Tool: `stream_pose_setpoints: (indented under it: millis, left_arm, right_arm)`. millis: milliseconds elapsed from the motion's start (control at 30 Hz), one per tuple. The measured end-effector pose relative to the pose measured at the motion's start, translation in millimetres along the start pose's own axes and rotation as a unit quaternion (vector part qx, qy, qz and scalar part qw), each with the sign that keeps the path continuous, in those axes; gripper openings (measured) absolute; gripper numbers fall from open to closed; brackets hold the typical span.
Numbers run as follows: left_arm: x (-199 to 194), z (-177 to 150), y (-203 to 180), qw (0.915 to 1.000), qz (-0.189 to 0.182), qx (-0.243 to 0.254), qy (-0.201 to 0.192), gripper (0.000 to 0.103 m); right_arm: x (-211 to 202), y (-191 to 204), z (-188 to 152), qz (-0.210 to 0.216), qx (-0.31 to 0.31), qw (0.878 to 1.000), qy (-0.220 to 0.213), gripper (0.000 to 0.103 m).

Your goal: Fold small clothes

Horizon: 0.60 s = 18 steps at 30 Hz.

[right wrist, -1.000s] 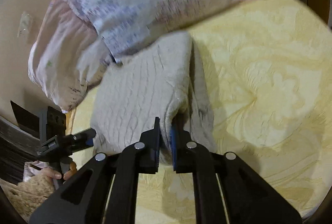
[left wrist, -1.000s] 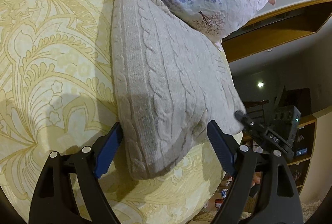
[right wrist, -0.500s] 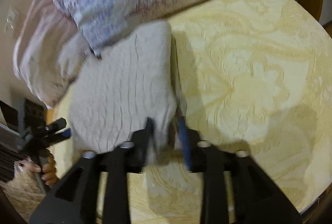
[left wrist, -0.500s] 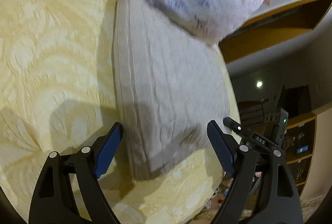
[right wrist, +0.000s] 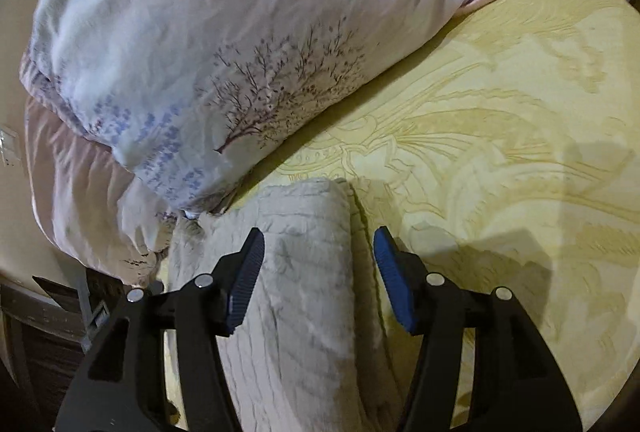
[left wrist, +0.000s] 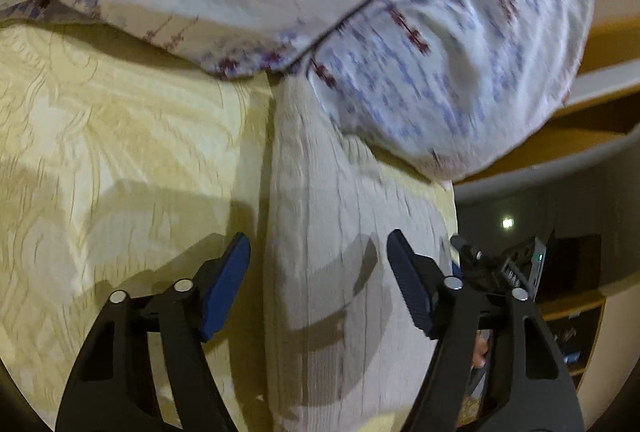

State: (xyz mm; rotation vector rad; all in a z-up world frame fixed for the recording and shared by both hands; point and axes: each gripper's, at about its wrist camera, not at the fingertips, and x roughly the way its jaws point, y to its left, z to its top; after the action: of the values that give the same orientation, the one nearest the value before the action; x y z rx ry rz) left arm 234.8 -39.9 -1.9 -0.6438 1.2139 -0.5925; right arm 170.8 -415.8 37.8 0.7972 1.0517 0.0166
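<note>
The cable-knit garment (left wrist: pixel 320 272), a beige folded piece, is lying on the yellow patterned bedspread (left wrist: pixel 100 151) as a long strip, its far end tucked against the floral pillows (left wrist: pixel 440 51). In the right wrist view the same garment (right wrist: pixel 296 272) is running from the near edge up toward the pillows (right wrist: pixel 200 51).

The left gripper (left wrist: pixel 318 286) is hovering over the near part of the strip; its jaws have just been closing somewhat, yet they are standing apart with the knit between them and neither pad pressing on it. The right gripper (right wrist: pixel 318 280) has just been opening; its jaws are straddling the rounded fold edge, released, with nothing pinched.

The knit is looking thick, soft and floppy, light enough for 1 gripper yet likely to sag and unroll if lifted by a single layer. It is probably not slippery, since the ribbed texture should catch on the blue pads (right wrist: pixel 248 280). A sound hold would be taking all layers together at the 2 near corners, or along the thick rolled edge on the right of the strip.
</note>
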Motion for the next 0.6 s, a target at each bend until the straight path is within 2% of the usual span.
stream_pose_setpoints:
  millis: [33,100,133,167,267,333,400,467,533,600]
  left_arm:
    - [2.5,4.6,0.2,1.0,0.002,-0.002,-0.001,0.066]
    - [10.6,14.3,-0.3,1.0,0.004,-0.006,0.002,0.052]
    - [13.8,16.4,-0.8,1.0,0.003,-0.006,0.004,0.046]
    - [16.9,18.7,-1.6,1.0,0.003,-0.003,0.007,0.037]
    - [17.1,21.1,-4.8,0.9999,0.009,0.013,0.002,0.028]
    - [16.4,20.8,-5.6,0.9998,0.01,0.018,-0.004,0.027]
    - [14.8,18.9,-3.9,0.9997,0.011,0.019,-0.006,0.027]
    - [15.5,18.0,-4.3,0.9994,0.02,0.026,-0.005,0.027]
    - [17.2,16.9,-7.0,0.9988,0.033,0.037,-0.003,0.027]
    - [29.1,16.0,-18.5,0.9977,0.046,0.05,-0.004,0.027]
  right_arm:
    - [2.6,0.9,-1.0,0.0,-0.004,1.0,0.002,0.038]
    - [7.3,5.1,0.3,0.002,-0.016,1.0,0.003,0.024]
    - [5.1,7.0,-1.9,0.005,-0.024,1.0,-0.005,0.013]
    - [0.1,11.4,-2.5,0.01,-0.037,0.999,-0.019,0.012]
    - [-18.2,24.8,-4.1,0.017,-0.066,0.996,-0.061,0.009]
    - [-33.0,32.2,-5.8,0.019,-0.084,0.992,-0.095,0.009]
    - [-37.5,30.6,-5.9,0.002,-0.085,0.99,-0.11,0.009]
    - [-28.6,20.9,-3.9,-0.028,-0.073,0.992,-0.097,0.009]
    - [-6.7,4.2,-2.2,-0.072,-0.046,0.995,-0.056,0.009]
    - [7.6,-2.3,-2.2,-0.087,-0.036,0.995,-0.033,0.009]
